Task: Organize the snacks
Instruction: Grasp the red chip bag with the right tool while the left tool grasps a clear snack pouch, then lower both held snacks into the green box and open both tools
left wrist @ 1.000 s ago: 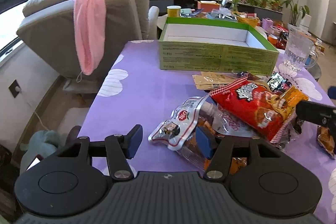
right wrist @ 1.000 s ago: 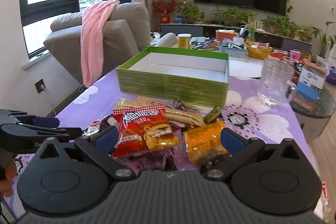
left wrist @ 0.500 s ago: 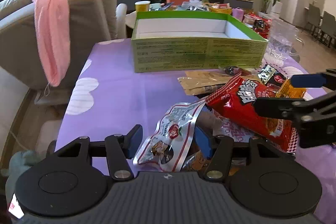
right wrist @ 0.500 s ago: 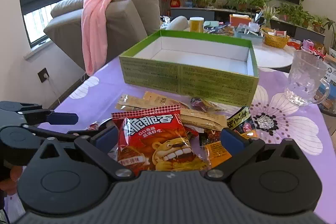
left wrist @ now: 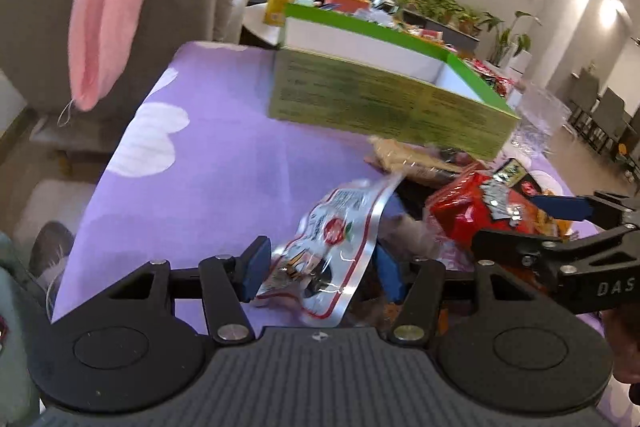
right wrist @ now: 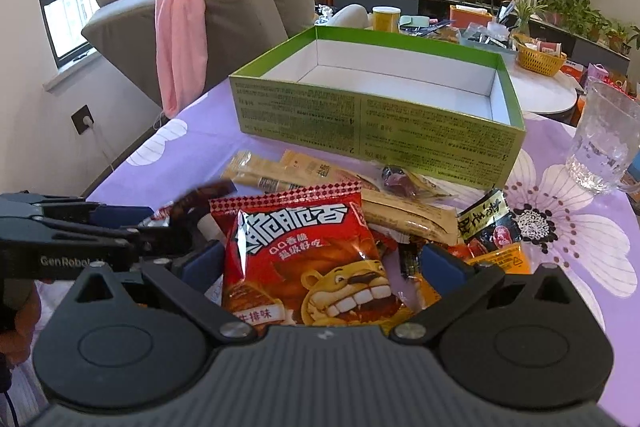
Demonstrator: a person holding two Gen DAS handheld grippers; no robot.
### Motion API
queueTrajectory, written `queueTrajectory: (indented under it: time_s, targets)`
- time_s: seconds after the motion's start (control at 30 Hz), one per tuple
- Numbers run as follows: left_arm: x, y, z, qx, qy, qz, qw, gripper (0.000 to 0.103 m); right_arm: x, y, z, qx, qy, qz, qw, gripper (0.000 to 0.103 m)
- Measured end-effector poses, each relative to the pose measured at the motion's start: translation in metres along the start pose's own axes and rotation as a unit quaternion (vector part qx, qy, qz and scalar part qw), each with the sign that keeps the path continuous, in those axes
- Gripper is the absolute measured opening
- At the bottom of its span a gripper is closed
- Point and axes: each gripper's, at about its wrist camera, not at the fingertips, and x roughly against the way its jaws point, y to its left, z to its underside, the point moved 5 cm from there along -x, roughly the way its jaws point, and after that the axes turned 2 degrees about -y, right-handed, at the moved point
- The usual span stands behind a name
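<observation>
Open left fingers (left wrist: 256, 265) astride silver packet (left wrist: 332, 247), open right fingers (right wrist: 440, 263) astride lion-faced red bag (right wrist: 304, 259)

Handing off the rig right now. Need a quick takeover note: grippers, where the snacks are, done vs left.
Left gripper: open, jaws either side of the silver packet, not gripping it.
Right gripper: open, straddling the red chip bag, not gripping it.
Green box: behind the snack pile, inside looks empty.
Done: nothing boxed.
Left: probably every snack goes into the box, including the tan stick packs and the dark packet.
</observation>
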Motion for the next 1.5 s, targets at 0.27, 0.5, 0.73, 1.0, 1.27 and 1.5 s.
queueTrajectory:
  time_s: [0.27, 0.5, 0.73, 1.0, 1.27, 1.5]
  targets:
    - [0.008, -0.005, 0.000, -0.034, -0.005, 0.018, 0.9993, 0.035, 0.002, 0.004, -0.002, 0.007, 0.003, -0.012, 1.000, 0.052]
    - [0.023, -0.018, 0.000, -0.054, -0.009, 0.011, 0.9985, 0.019, 0.022, 0.005, -0.005, 0.014, -0.022, -0.009, 1.000, 0.052]
    - [0.044, -0.040, -0.012, -0.089, -0.041, 0.015, 0.9951, 0.016, 0.045, -0.001, -0.014, 0.008, -0.058, -0.001, 0.998, 0.052]
    - [0.058, -0.062, -0.041, -0.104, -0.080, 0.020, 0.9912, 0.016, 0.057, -0.012, -0.029, 0.002, -0.087, 0.013, 0.996, 0.052]
    - [0.047, -0.084, -0.092, -0.115, -0.116, 0.011, 0.9866, 0.016, 0.060, -0.043, -0.066, -0.017, -0.120, 0.042, 0.992, 0.052]
    - [0.018, -0.093, -0.128, -0.120, -0.125, -0.014, 0.9847, 0.016, 0.044, -0.071, -0.091, -0.043, -0.123, 0.055, 0.990, 0.052]
